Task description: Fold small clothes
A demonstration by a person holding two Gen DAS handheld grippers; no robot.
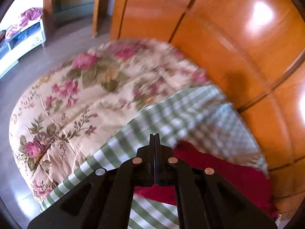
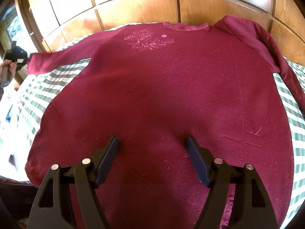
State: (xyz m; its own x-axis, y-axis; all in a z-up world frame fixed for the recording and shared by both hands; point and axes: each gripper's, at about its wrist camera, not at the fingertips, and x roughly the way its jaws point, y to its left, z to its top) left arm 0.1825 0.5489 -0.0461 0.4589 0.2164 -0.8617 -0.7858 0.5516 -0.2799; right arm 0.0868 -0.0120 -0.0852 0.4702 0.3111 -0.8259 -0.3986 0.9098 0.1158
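A dark red sweater with pale pink embroidery lies spread flat, front up, on a green-and-white checked sheet. My right gripper hovers open over the sweater's lower body, with nothing between its fingers. The sweater's left sleeve stretches out, lifted, towards my left gripper at the far left edge. In the left wrist view my left gripper is shut with its jaws pressed together, and red sweater cloth runs under and beside it. It seems to hold the sleeve end, though the pinch itself is hidden.
A glossy wooden headboard runs behind the sweater. A floral quilt covers the bed beyond the checked sheet. A white cabinet with purple cloth on top stands far off on the floor. A person's hand shows at the left.
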